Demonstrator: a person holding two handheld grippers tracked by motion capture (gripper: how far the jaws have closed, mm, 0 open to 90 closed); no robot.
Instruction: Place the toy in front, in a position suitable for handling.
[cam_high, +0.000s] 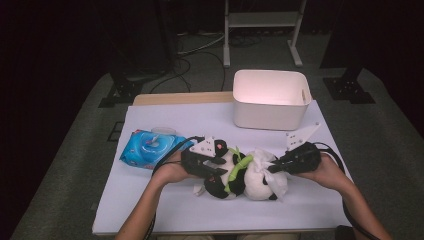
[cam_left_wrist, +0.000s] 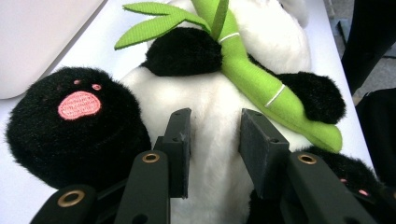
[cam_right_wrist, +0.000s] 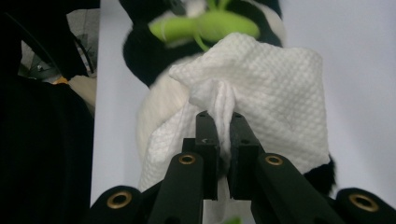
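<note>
A black-and-white plush panda (cam_high: 250, 186) lies on its back on the white table cover (cam_high: 200, 120), hugging a green bamboo stalk (cam_high: 239, 167). My left gripper (cam_high: 223, 167) comes in from the left, and its jaws pinch the panda's white belly (cam_left_wrist: 210, 93) between foot (cam_left_wrist: 79, 130) and bamboo (cam_left_wrist: 252, 79). My right gripper (cam_high: 274, 167) comes in from the right, shut on a bunched fold of a white wipe (cam_right_wrist: 275, 84) that lies spread over the panda's head end (cam_high: 270, 175). The panda's body (cam_right_wrist: 144, 51) and bamboo (cam_right_wrist: 205, 25) lie beyond the wipe.
A blue pack of wipes (cam_high: 147, 147) lies to the left, beside my left hand. An open white bin (cam_high: 270, 100) stands at the back right of the table. Dark floor, cables and a white stand's legs (cam_high: 227, 45) lie beyond the table's far edge.
</note>
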